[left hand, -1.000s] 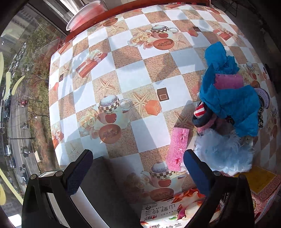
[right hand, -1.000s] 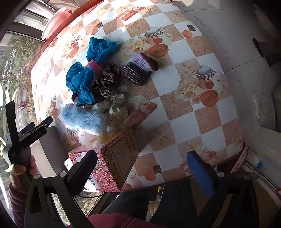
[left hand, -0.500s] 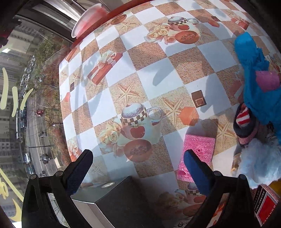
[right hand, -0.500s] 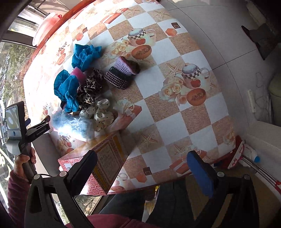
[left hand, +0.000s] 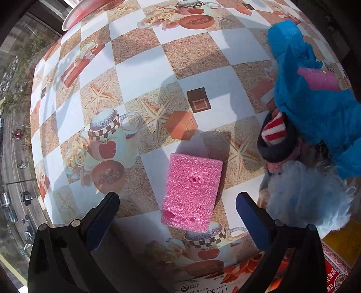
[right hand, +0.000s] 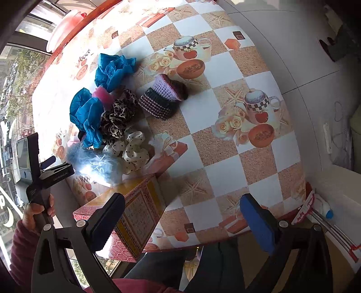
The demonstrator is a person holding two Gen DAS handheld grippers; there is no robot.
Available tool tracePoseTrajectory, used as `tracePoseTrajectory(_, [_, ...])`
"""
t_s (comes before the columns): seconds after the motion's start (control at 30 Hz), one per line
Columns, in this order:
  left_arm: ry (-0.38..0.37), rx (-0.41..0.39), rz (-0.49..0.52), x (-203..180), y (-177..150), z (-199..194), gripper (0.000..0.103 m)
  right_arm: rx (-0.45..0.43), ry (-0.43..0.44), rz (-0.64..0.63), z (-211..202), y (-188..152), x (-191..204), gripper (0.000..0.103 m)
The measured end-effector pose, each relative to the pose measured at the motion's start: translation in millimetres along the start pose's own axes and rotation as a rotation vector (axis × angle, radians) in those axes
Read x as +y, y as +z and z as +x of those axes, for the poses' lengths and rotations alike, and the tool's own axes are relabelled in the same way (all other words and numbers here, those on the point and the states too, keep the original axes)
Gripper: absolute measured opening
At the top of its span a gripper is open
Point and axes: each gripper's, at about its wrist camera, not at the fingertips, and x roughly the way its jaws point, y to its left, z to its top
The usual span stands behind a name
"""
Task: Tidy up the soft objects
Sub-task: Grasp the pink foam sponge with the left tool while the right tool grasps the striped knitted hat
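A pink sponge (left hand: 191, 190) lies flat on the patterned tablecloth, just ahead of my open left gripper (left hand: 178, 216), between the lines of its two fingers. To its right are piled blue ruffled cloths (left hand: 315, 108), a red-striped dark sock (left hand: 276, 139) and a pale blue fluffy piece (left hand: 306, 198). In the right wrist view the pile shows blue cloths (right hand: 90, 117), leopard scrunchies (right hand: 117, 119), a dotted cream scrunchie (right hand: 133, 151), knitted pieces (right hand: 162, 99) and the fluffy piece (right hand: 97, 166). My right gripper (right hand: 182, 216) hangs open above the table's near edge, empty.
A red and gold patterned box (right hand: 133, 214) stands at the table's near edge under my right gripper. A hand (right hand: 37, 209) holds the left gripper at the table's left edge. A red-rimmed plate (left hand: 90, 9) sits at the far edge. Floor lies beyond the right side.
My left gripper has moved in and down toward the pink sponge, which now lies between its open fingers' lines. The right gripper has drifted slightly; both stay open.
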Motion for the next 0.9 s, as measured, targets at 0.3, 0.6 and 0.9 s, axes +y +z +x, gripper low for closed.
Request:
tracePoseTrajectory(0.3, [-0.024, 0.017, -0.063, 4.3, 10.5, 20.9, 0.103, -0.019, 0.013, 0.052, 35.8, 75.0, -4.3, 0.103])
tracePoseTrajectory(0.6, [-0.052, 0.002, -0.101, 2.6, 11.7, 31.7, 0.103, 0.024, 0.148, 0.261, 87.9, 117.7, -15.4, 0.103])
tracePoseTrajectory(0.9, [-0.061, 0.039, -0.135, 20.5, 11.2, 43.4, 0.102, 0.043, 0.191, 0.342, 116.7, 122.8, -15.3, 0.097])
